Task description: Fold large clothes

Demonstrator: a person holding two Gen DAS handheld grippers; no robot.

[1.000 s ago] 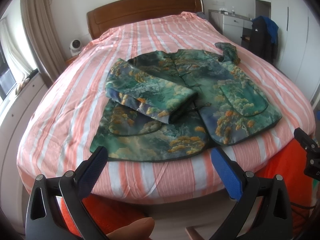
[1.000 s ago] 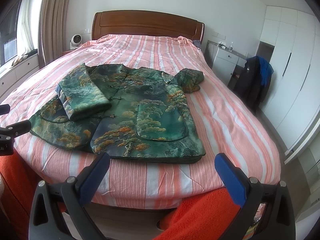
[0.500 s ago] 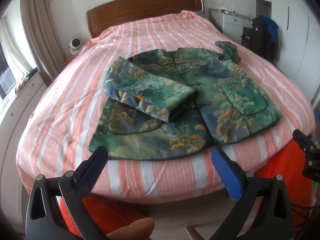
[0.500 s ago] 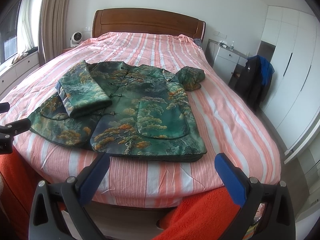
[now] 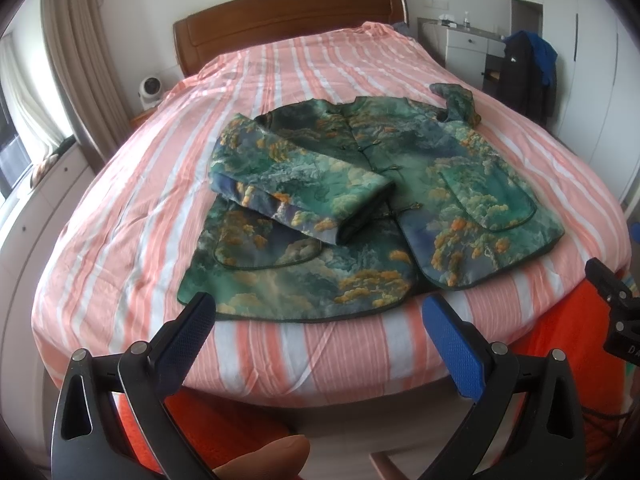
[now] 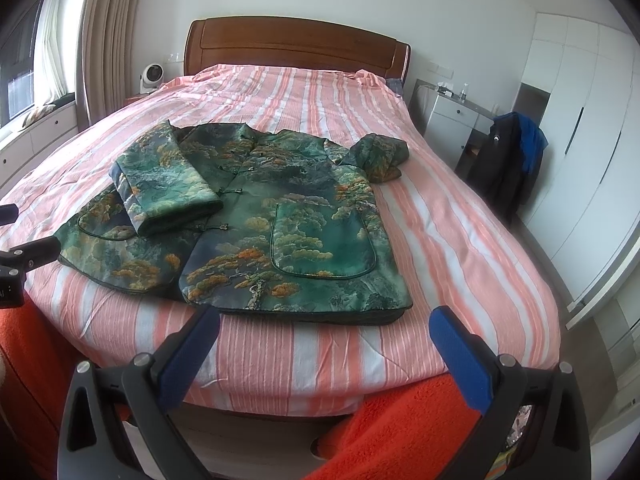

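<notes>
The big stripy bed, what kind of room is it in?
Most likely a bedroom: the pink-and-white striped bed has a brown wooden headboard, and tall white wardrobe doors line one wall.

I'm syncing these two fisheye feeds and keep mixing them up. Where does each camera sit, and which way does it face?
Left wrist: on the left gripper at the bed's foot, facing the headboard; a fingertip shows below, the right gripper's edge at right.
Right wrist: on the right gripper, further right; the left gripper's edge at left.
Shared: the green patterned jacket, one sleeve folded across.
</notes>
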